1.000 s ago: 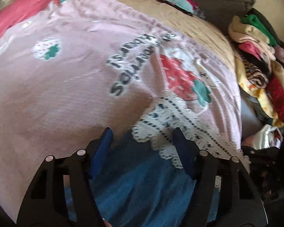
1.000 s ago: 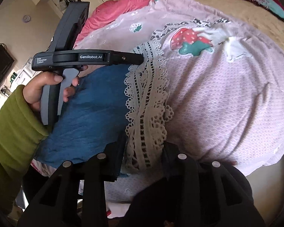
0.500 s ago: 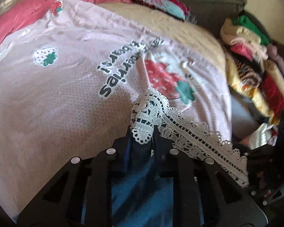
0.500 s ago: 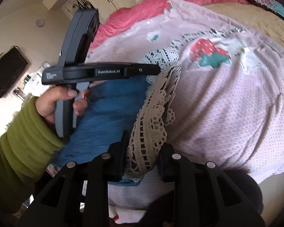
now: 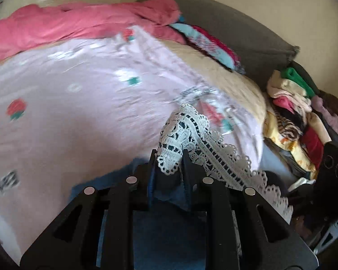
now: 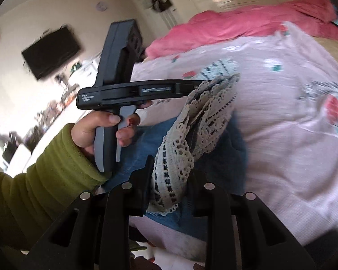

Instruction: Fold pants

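Observation:
The blue pants [image 5: 169, 231] with a white lace hem [image 5: 184, 126] lie on a pink strawberry-print sheet [image 5: 78, 112]. My left gripper [image 5: 169, 164] is shut on the lace hem and lifts it off the sheet. My right gripper [image 6: 169, 180] is shut on the other end of the lace hem [image 6: 180, 157], with the blue pants [image 6: 225, 157] hanging under it. The left gripper also shows in the right wrist view [image 6: 200, 83], held by a hand in a green sleeve, pinching the far end of the lace.
A red-pink blanket [image 5: 78, 22] lies along the far side of the bed. A pile of mixed clothes [image 5: 293, 112] sits at the right by a grey headboard [image 5: 236, 29]. A wall TV [image 6: 51, 51] hangs at the left.
Both grippers have closed on the lace hem and risen, lifting the hem and blue fabric off the sheet. The views have tilted up toward the room.

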`<state>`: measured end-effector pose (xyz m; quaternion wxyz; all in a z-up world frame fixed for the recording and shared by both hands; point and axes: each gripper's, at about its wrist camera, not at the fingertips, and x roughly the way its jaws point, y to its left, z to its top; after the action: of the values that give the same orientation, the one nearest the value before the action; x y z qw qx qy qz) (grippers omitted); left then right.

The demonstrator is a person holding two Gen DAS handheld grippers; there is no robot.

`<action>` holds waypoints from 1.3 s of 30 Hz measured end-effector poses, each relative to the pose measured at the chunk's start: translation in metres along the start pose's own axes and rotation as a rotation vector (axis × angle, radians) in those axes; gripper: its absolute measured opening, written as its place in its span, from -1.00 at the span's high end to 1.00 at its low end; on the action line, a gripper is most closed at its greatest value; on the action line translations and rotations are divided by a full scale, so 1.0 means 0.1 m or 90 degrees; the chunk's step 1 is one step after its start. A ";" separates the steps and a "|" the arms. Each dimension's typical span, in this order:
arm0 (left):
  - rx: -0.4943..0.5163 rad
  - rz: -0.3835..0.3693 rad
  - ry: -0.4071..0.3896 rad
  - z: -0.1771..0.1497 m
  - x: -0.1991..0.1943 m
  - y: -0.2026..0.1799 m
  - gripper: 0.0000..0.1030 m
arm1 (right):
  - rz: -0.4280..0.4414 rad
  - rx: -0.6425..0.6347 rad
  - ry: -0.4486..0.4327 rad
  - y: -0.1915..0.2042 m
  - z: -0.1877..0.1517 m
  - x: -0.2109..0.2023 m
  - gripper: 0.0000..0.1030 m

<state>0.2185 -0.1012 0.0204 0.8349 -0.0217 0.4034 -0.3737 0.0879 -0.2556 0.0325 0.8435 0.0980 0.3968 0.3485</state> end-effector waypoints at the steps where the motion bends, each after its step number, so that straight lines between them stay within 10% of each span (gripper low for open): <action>1: -0.010 0.014 0.002 -0.05 -0.02 0.07 0.65 | 0.001 -0.010 0.017 0.06 0.02 0.14 0.53; 10: -0.296 0.014 -0.082 -0.59 -0.64 1.00 0.13 | -0.067 -0.154 0.128 0.62 -0.14 0.84 0.48; 18: -0.339 -0.016 -0.078 -0.70 -0.74 1.14 -0.23 | -0.118 -0.310 0.126 1.12 -0.46 1.05 0.03; 26: -0.314 0.008 -0.048 -0.73 -0.55 1.04 -0.22 | -0.108 -0.246 0.072 0.90 -0.53 0.50 -0.12; 31: -0.302 0.012 -0.041 -0.73 -0.51 1.01 0.36 | -0.110 -0.269 0.088 1.12 -0.74 0.59 -0.12; 39: -0.298 0.023 -0.040 -0.73 -0.48 0.99 0.59 | -0.168 -0.283 0.094 1.26 -0.65 0.95 0.14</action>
<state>0.2091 0.0206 -0.0303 0.8261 -0.2190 0.4530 -0.2538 0.0177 -0.1065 -0.0117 0.8512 -0.1681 0.3802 0.3205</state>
